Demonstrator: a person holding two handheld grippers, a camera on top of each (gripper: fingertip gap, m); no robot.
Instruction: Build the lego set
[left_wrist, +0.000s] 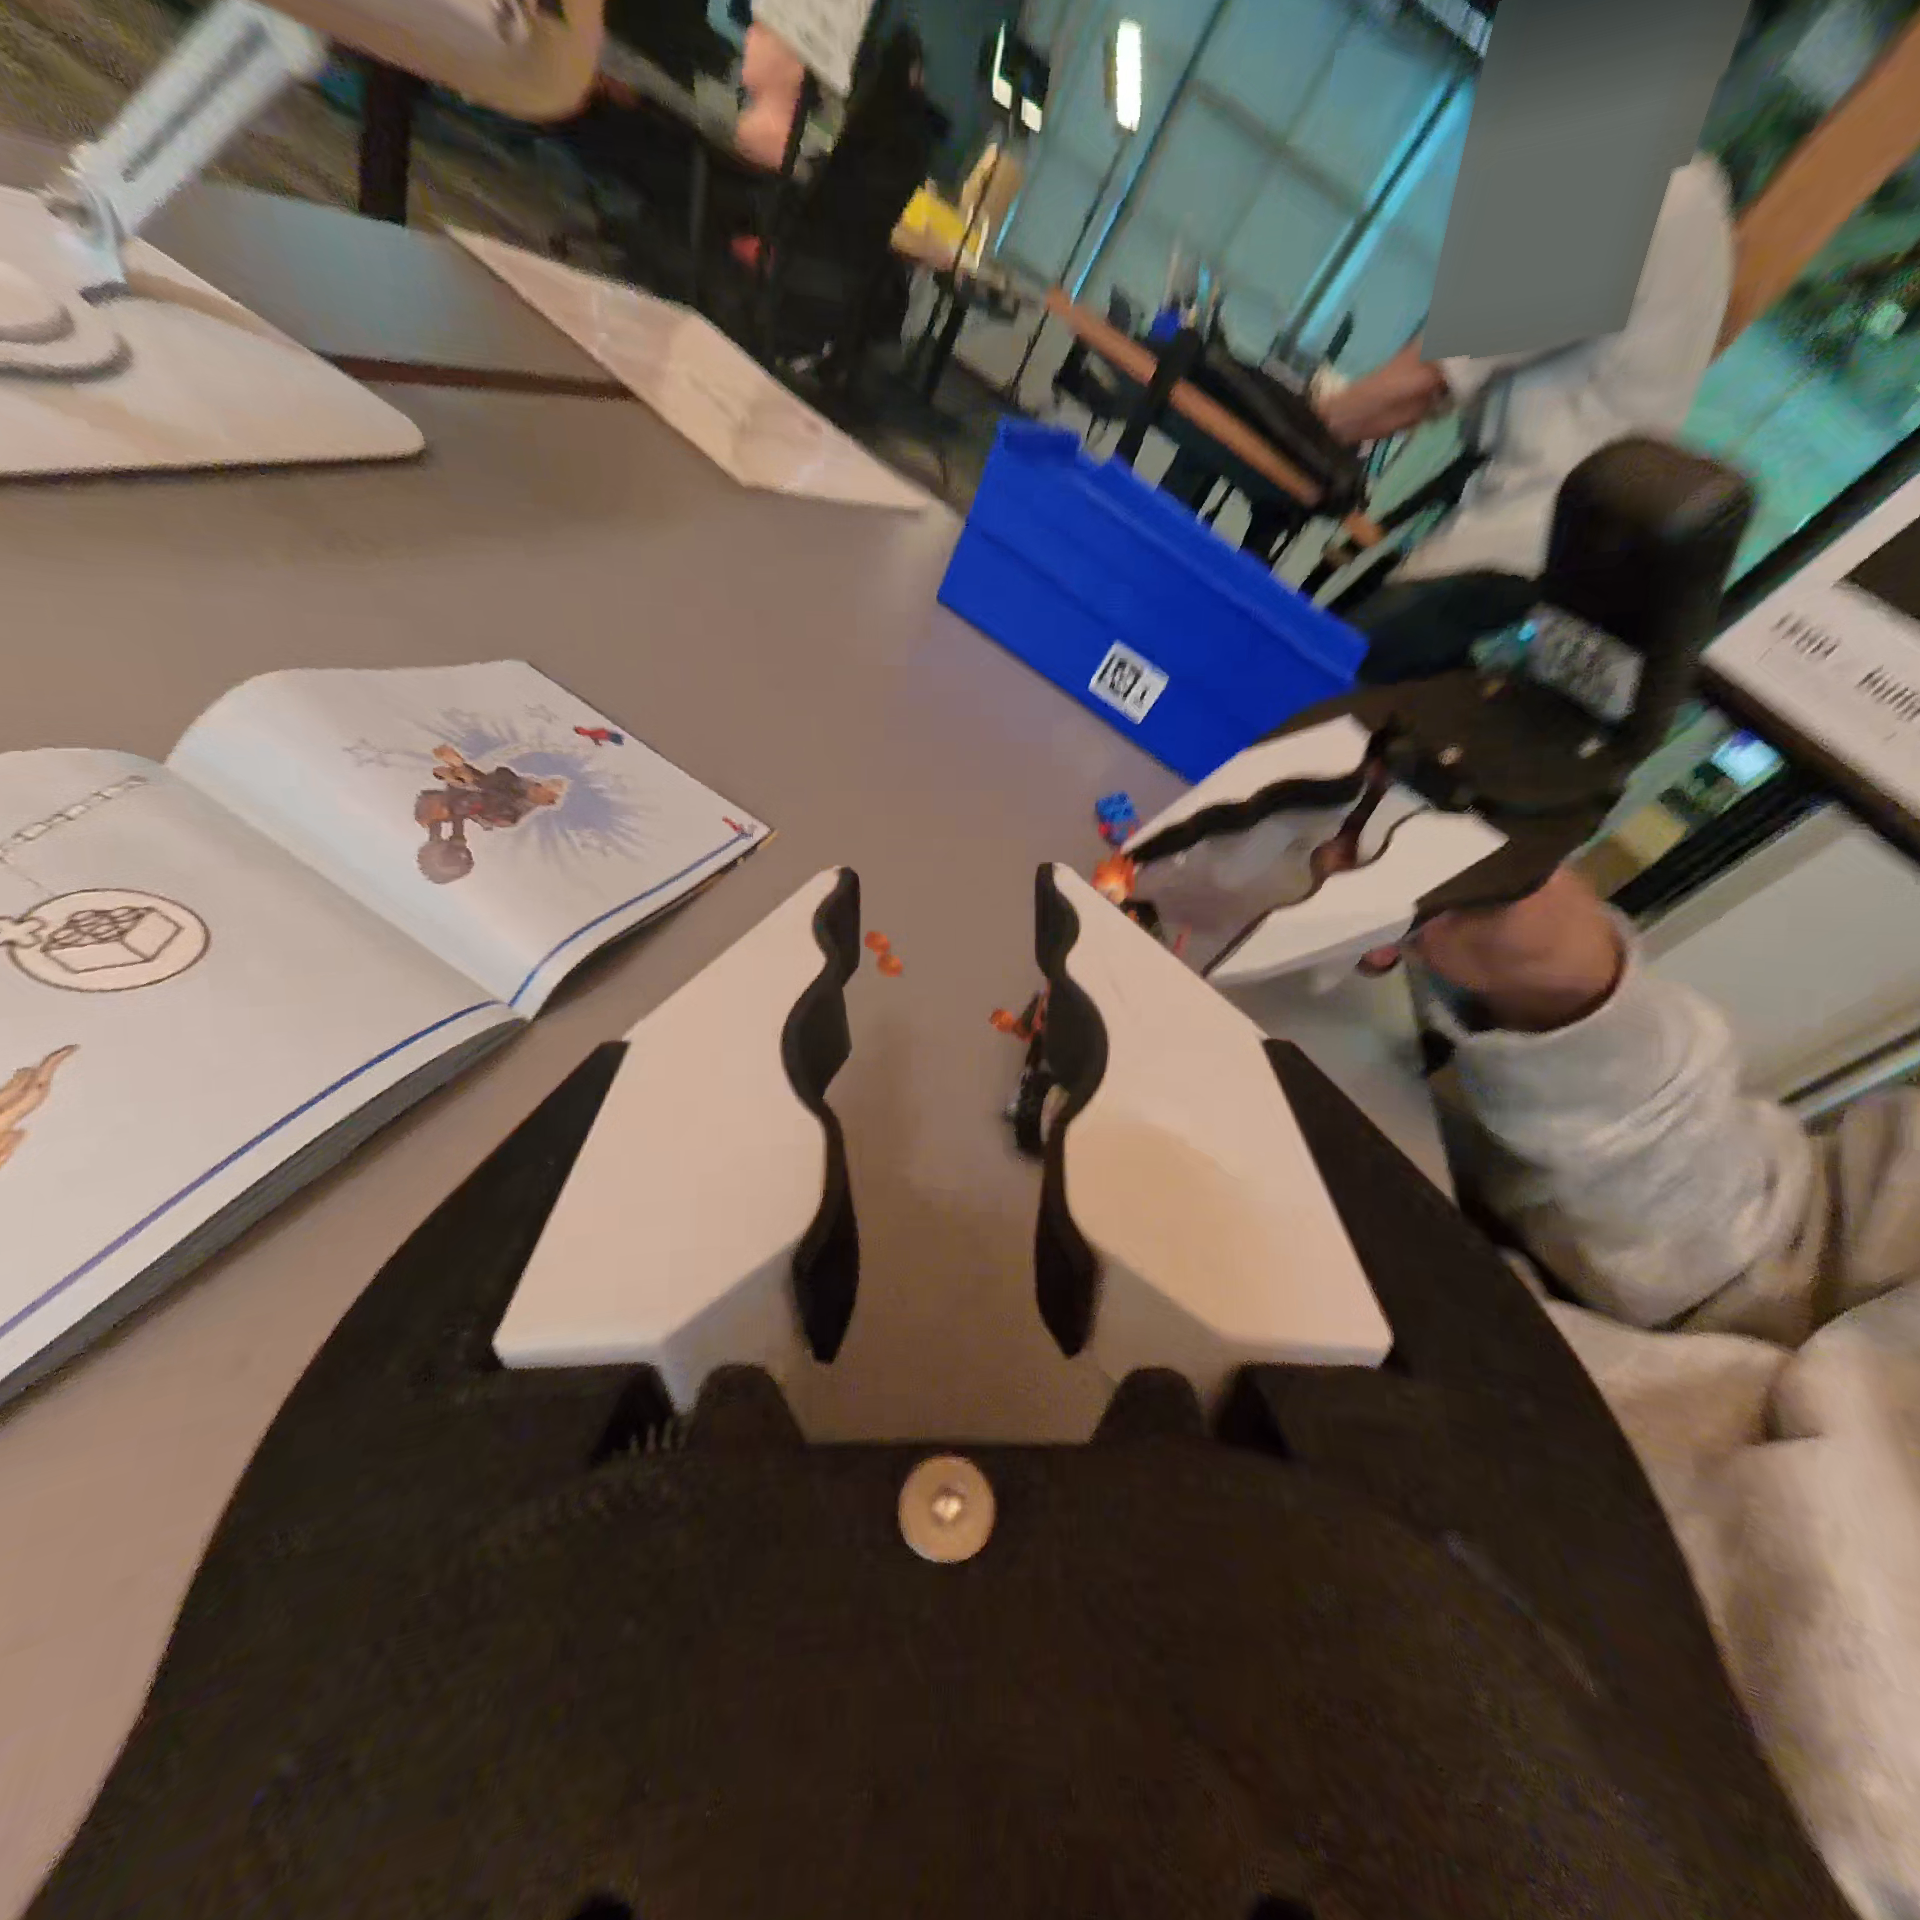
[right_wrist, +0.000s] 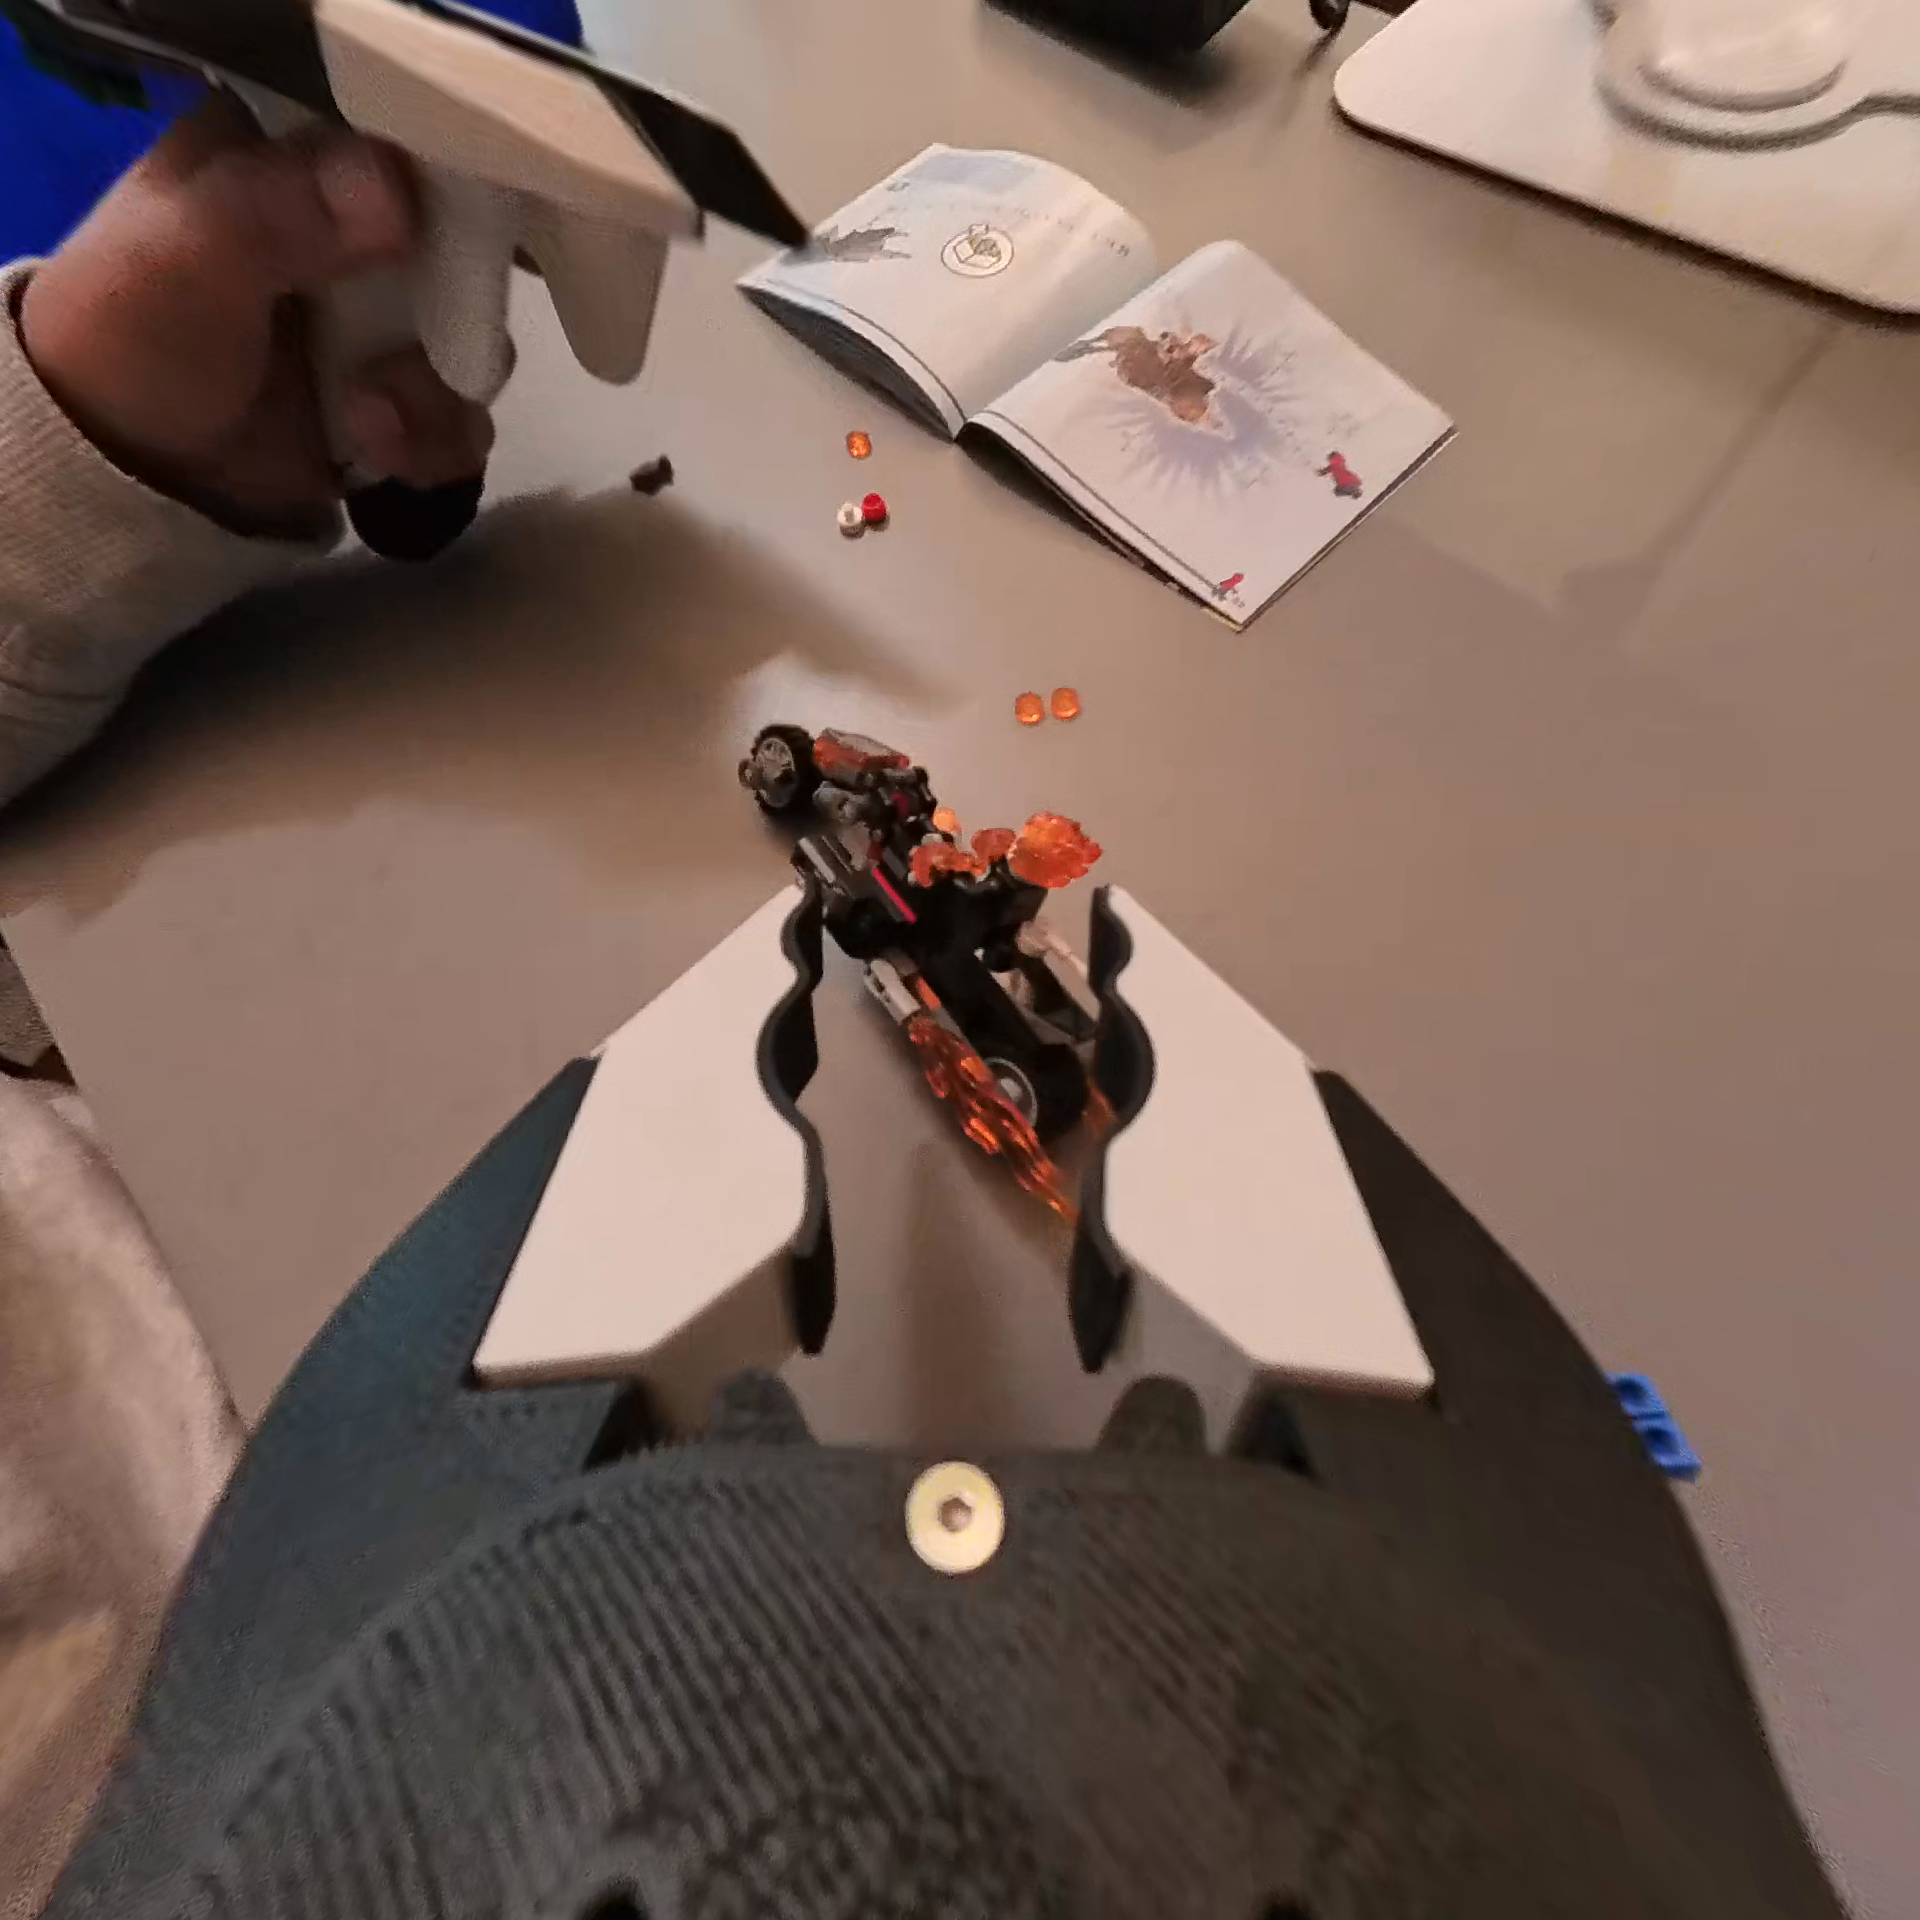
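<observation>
A black Lego motorcycle (right_wrist: 914, 914) with orange flame pieces lies on the grey table (right_wrist: 1455, 935). My right gripper (right_wrist: 951, 914) is open, and the bike's rear half lies between its fingers, close to the right finger (right_wrist: 1122, 1039). My left gripper (left_wrist: 948, 904) is open and empty above the table, and two orange studs (left_wrist: 883, 951) show between its fingertips. In the left wrist view the bike (left_wrist: 1029, 1081) is mostly hidden behind the right finger. The right gripper (left_wrist: 1174, 909) shows there too, held by a hand.
An open instruction booklet (right_wrist: 1091, 364) lies beyond the bike. Loose pieces sit near it: two orange studs (right_wrist: 1047, 704), one orange stud (right_wrist: 857, 445), red and white studs (right_wrist: 862, 512), a dark piece (right_wrist: 652, 475). A blue bin (left_wrist: 1143, 603) and a blue brick (left_wrist: 1117, 816) stand farther off.
</observation>
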